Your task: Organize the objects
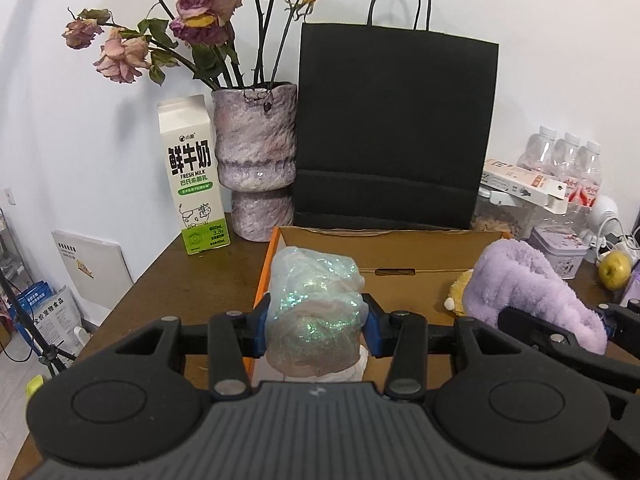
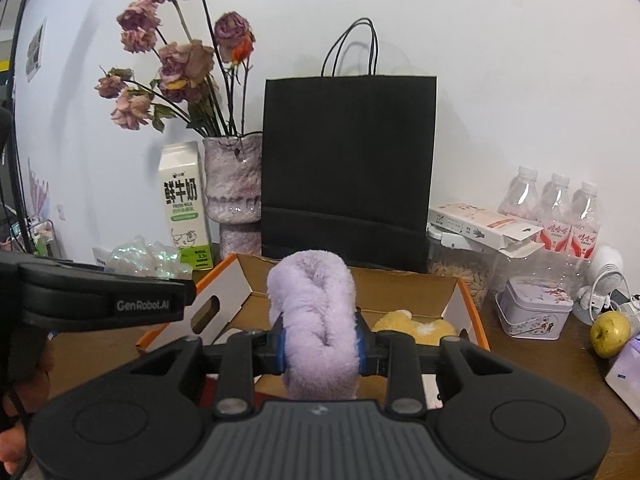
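Over the near-left corner of the cardboard box [image 1: 404, 252], left wrist view — item one: my left gripper [image 1: 316, 322], blue pads clamped on a glittery plastic bundle [image 1: 316, 304] from both sides. The bundle stands roughly upright between the pads, its long axis running up and away from me, its top leaning toward the box interior. The open box lies directly ahead and below; its back wall meets the black paper bag [image 1: 396, 128]. Item two, at the right of this view: the purple plush slipper [image 1: 532, 292], carried by my right gripper [image 1: 600, 320], only partly seen here. It sits level with my left load and equally close to the box, over its right half.

Above the front edge of the same box [image 2: 452, 292], right wrist view — item three: my right gripper [image 2: 320, 350], closed on the purple plush slipper [image 2: 316, 312], whose long axis points forward into the box. Ahead and slightly right, on the box floor, rests a yellow plush item [image 2: 416, 326]. My left gripper [image 2: 104, 300] shows side-on at the left, its bundle [image 2: 148, 258] poking above it.

Judgement: both loads are about equally near the box; each needs only a short forward-and-down move, the slipper keeping left of the yellow plush.
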The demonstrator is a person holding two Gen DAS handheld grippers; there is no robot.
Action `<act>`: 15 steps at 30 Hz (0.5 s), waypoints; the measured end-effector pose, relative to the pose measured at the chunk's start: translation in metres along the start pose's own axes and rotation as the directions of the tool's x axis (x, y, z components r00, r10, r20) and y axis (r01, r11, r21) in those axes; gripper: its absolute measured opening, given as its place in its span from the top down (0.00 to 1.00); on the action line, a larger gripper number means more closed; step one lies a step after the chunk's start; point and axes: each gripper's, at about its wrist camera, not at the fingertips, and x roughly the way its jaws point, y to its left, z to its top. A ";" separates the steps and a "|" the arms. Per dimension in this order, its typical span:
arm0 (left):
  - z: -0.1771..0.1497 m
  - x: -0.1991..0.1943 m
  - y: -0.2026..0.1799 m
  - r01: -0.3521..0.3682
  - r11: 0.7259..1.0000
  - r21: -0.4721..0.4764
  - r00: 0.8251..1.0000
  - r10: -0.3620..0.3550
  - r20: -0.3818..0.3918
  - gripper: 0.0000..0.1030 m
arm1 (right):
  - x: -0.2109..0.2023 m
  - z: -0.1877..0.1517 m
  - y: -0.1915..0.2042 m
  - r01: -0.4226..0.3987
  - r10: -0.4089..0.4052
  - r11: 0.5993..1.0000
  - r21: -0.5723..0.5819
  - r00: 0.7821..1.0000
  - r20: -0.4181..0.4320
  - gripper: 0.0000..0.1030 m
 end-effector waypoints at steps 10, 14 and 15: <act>0.006 0.029 -0.009 -0.033 0.999 0.019 0.999 0.034 -0.017 0.57 | 0.037 0.005 -0.008 0.005 -0.005 1.000 0.010 0.999 -0.039 0.72; 0.008 0.040 -0.014 -0.046 0.998 0.033 0.999 0.047 -0.019 0.57 | 0.052 0.005 -0.011 0.013 -0.012 1.000 0.012 0.998 -0.057 0.72; 0.008 0.042 -0.015 -0.051 0.998 0.037 0.998 0.051 -0.020 0.57 | 0.055 0.005 -0.012 0.013 -0.012 1.000 0.014 0.998 -0.059 0.72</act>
